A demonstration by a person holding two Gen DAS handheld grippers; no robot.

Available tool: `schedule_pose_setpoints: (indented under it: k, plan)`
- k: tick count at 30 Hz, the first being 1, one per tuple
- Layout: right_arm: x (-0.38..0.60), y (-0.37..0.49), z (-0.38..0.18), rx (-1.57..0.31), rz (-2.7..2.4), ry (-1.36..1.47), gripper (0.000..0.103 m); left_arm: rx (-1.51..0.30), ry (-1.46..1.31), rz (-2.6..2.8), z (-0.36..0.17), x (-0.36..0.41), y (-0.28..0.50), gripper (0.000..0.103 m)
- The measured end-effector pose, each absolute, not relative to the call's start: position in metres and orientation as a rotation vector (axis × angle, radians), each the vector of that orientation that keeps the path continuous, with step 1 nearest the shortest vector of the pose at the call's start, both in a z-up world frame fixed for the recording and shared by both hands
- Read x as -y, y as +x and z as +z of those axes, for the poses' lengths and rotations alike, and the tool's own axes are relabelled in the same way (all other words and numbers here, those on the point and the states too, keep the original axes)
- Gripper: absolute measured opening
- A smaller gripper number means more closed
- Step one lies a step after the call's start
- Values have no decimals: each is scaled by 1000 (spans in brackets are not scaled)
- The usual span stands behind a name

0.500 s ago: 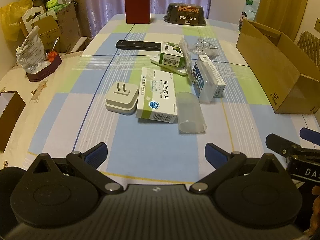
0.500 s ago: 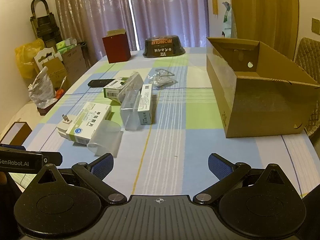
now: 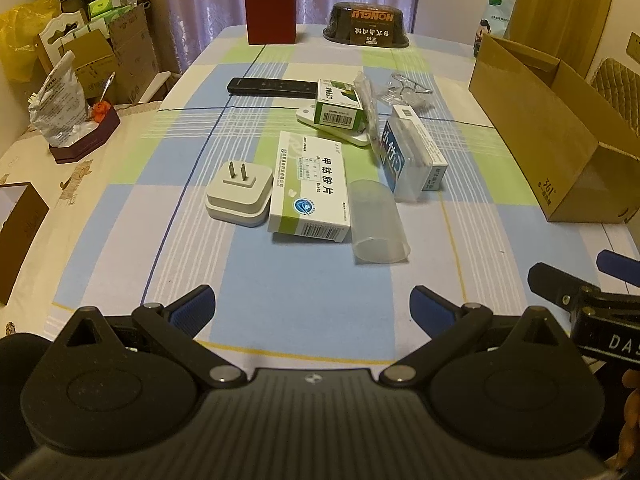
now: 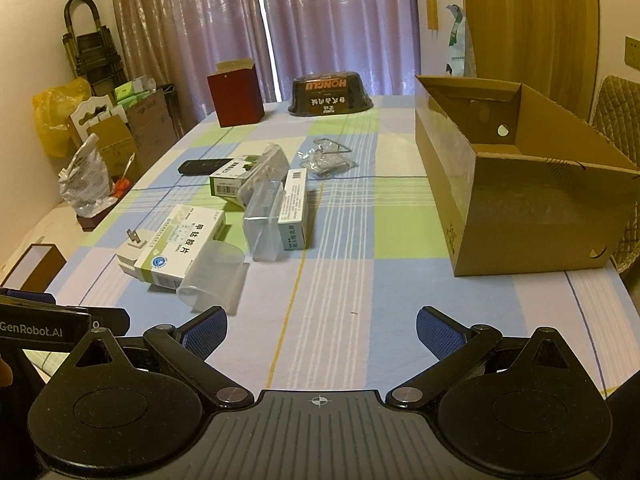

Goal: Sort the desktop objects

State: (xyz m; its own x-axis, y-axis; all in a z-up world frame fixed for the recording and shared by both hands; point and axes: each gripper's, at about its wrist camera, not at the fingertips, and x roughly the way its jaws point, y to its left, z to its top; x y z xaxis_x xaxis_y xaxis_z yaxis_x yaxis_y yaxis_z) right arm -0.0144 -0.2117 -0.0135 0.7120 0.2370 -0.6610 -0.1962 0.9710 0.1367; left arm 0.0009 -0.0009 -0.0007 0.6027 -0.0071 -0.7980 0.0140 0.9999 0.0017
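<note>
A cluster of items lies mid-table: a white plug adapter (image 3: 239, 192), a white-green medicine box (image 3: 310, 186), a clear plastic cup (image 3: 378, 222) on its side, a blue-white box (image 3: 416, 158) in clear packaging, a green box (image 3: 340, 102) and a black remote (image 3: 272, 87). An open cardboard box (image 4: 516, 184) stands at the right. My left gripper (image 3: 312, 306) hovers open near the table's front edge, short of the cup. My right gripper (image 4: 322, 326) is open too, beside it over bare cloth, with the cup (image 4: 212, 276) ahead on its left. Neither holds anything.
At the far end stand a dark red box (image 3: 272, 10) and a black upturned bowl (image 3: 368, 26). A crumpled clear wrapper (image 4: 326, 158) lies past the cluster. Left of the table are a foil bag (image 3: 60, 108), cartons and a brown box (image 3: 18, 236).
Both grippers have shifted very slightly; the objects on the table have not moved.
</note>
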Motion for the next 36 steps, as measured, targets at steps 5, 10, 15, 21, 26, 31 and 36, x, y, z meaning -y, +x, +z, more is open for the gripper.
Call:
schedule_pose_setpoints:
  k: [5, 10, 15, 21, 26, 31, 36]
  plan:
    - [211, -14, -12, -742, 239, 64, 103, -924, 9, -11, 0, 1, -1, 102]
    - [209, -15, -11, -741, 240, 64, 103, -923, 10, -9, -1, 3, 0, 102]
    - [211, -15, -11, -742, 239, 70, 103, -926, 15, -8, -1, 4, 0, 102]
    - [213, -14, -13, -743, 242, 71, 103, -928, 17, -6, -1, 5, 2, 102]
    - [214, -13, -13, -745, 241, 73, 103, -930, 20, -3, -2, 6, 2, 102]
    - [214, -13, -14, -744, 242, 72, 103, -932, 23, -5, -2, 7, 2, 102]
    - [214, -13, -15, -745, 243, 71, 103, -932, 23, -4, -3, 6, 2, 102]
